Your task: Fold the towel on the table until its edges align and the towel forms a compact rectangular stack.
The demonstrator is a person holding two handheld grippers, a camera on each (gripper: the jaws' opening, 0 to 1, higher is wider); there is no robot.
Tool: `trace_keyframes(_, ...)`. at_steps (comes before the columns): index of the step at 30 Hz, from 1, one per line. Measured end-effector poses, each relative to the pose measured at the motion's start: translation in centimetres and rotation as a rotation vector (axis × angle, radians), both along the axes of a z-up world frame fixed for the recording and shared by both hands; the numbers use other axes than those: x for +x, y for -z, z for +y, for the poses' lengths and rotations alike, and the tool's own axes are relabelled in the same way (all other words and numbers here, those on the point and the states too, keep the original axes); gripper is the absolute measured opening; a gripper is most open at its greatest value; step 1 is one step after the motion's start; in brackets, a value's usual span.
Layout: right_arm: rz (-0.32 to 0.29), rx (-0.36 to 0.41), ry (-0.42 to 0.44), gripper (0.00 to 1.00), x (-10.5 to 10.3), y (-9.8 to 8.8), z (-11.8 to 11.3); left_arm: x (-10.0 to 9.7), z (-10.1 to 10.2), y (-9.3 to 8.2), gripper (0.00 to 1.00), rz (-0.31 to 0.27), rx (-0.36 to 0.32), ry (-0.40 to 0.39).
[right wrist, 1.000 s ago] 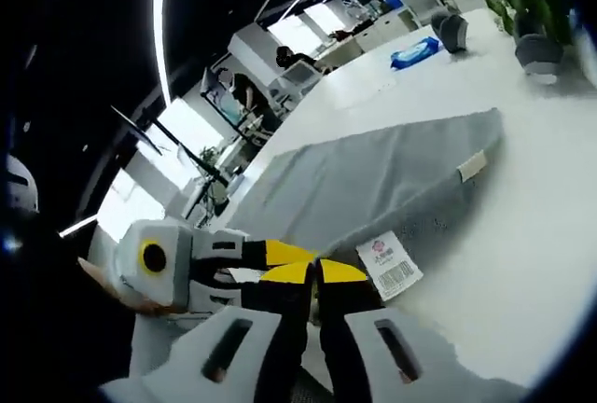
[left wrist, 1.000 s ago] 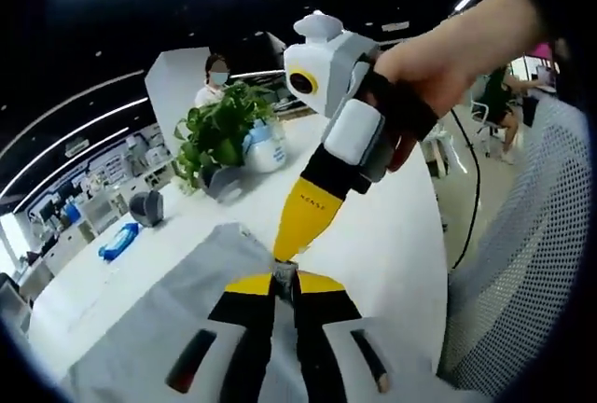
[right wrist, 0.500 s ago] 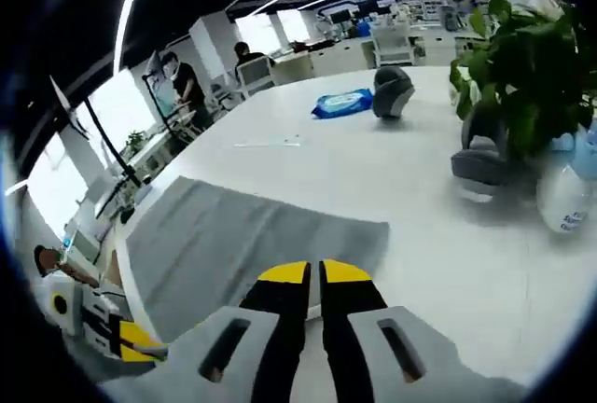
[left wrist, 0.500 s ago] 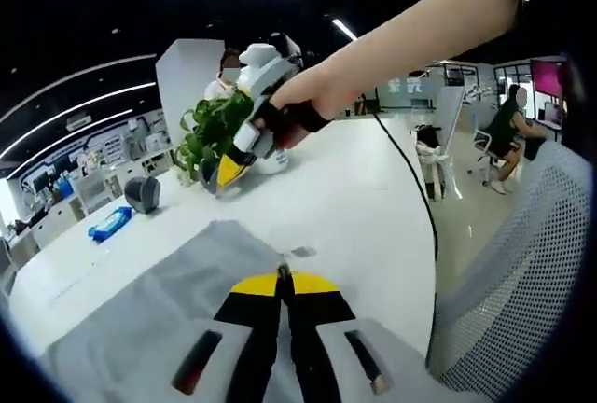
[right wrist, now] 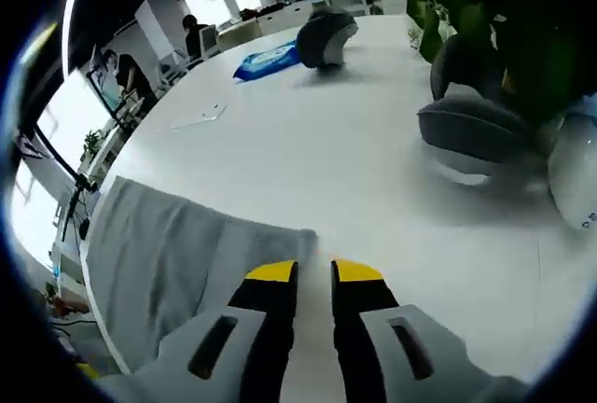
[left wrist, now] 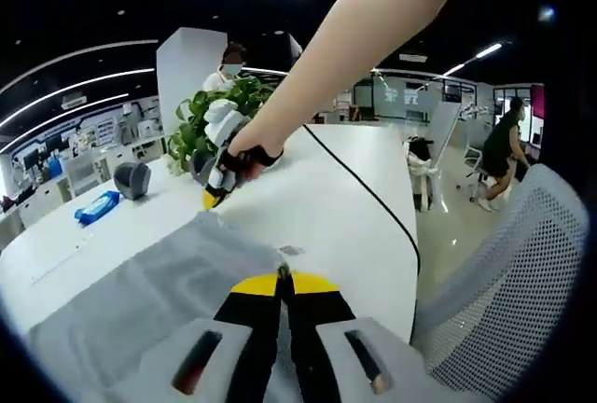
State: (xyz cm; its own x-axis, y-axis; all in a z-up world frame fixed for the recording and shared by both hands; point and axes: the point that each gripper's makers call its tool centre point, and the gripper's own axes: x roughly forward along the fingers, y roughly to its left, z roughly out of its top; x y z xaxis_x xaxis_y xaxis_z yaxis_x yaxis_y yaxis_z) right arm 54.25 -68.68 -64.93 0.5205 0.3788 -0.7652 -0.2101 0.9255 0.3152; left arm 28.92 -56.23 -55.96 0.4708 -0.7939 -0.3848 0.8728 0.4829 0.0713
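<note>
In the left gripper view, the left gripper (left wrist: 282, 277) has its yellow-tipped jaws pressed together on the near edge of the grey towel (left wrist: 149, 300), which lies spread over the white table (left wrist: 345, 226) and runs away to the left. A small tag (left wrist: 291, 251) sits at the towel's edge just past the jaw tips. Farther along the same edge, the right gripper (left wrist: 211, 200) reaches the towel's far corner, carried by a hand (left wrist: 244, 156) on a bare arm that crosses the view from the upper right; a black cable (left wrist: 364, 200) trails from it over the tabletop. Behind it stands a potted plant (left wrist: 201, 114), with a grey rounded object (left wrist: 131, 179) and a blue packet of wipes (left wrist: 97, 208) to the left, well apart from the towel. A mesh chair back (left wrist: 508, 300) fills the right side (people stand or sit in the office beyond). In the right gripper view, the right gripper (right wrist: 313, 274) has its jaws slightly parted with a narrow gap, resting at the towel's corner (right wrist: 177, 258), though whether cloth lies between them cannot be told. Ahead on the table (right wrist: 308, 160) are grey rounded objects (right wrist: 466, 132), the blue wipes packet (right wrist: 266, 60) and dark plant leaves (right wrist: 522, 20).
</note>
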Motion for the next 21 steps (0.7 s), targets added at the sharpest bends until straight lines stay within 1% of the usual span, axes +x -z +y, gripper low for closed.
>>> trace_keyframes(1, -0.004, 0.017, 0.004, 0.10, 0.2, 0.0, 0.3, 0.0, 0.0, 0.0, 0.02, 0.003, -0.002, 0.001)
trace_keyframes(2, -0.007, 0.051, 0.008, 0.10, 0.7, -0.2, 0.7, -0.1, 0.0, 0.0, 0.02, 0.006, -0.001, 0.004)
trace_keyframes(4, -0.006, 0.051, 0.004, 0.08, 0.9, -0.1, 1.0, -0.2, 0.0, 0.1, 0.02, 0.014, 0.002, 0.008)
trace_keyframes(6, 0.002, 0.043, -0.021, 0.07, 0.9, 0.2, 1.5, -0.4, -0.1, 0.3, 0.02, 0.023, 0.004, 0.011)
trace_keyframes(7, -0.004, 0.032, -0.034, 0.03, 1.0, 0.1, 1.6, -0.6, -0.2, 0.3, 0.02, 0.025, 0.006, 0.025)
trace_keyframes(8, -0.014, 0.029, -0.050, 0.00, 1.1, -0.1, 1.7, -0.7, -0.2, 0.3, 0.02, 0.023, 0.010, 0.033)
trace_keyframes(9, -0.026, 0.037, -0.062, 0.00, 1.2, -0.5, 1.8, -1.1, -0.3, 0.2, 0.02, 0.019, 0.026, 0.058)
trace_keyframes(11, -0.039, 0.059, -0.069, 0.00, 1.3, -1.2, 1.9, -1.3, -0.5, -0.3, 0.02, 0.005, 0.024, 0.071)
trace_keyframes(13, -0.072, 0.072, -0.082, 0.00, 1.5, -2.3, 1.8, -1.3, -0.8, -0.9, 0.02, 0.023, 0.002, 0.069)
trace_keyframes(14, -0.096, 0.074, -0.098, 0.00, 1.6, -3.0, 1.8, -1.3, -0.9, -1.4, 0.02, 0.023, -0.004, 0.069)
trace_keyframes(15, -0.112, 0.077, -0.104, 0.00, 1.5, -3.7, 1.9, -1.4, -1.0, -1.7, 0.02, 0.018, -0.008, 0.072)
trace_keyframes(18, -0.176, 0.116, -0.119, 0.00, 1.4, -6.6, 1.8, -1.9, -1.6, -3.3, 0.02, -0.012, -0.014, 0.093)
trace_keyframes(21, -0.214, 0.136, -0.132, 0.00, 0.2, -9.1, 2.2, -2.4, -2.2, -4.8, 0.02, -0.032, -0.034, 0.113)
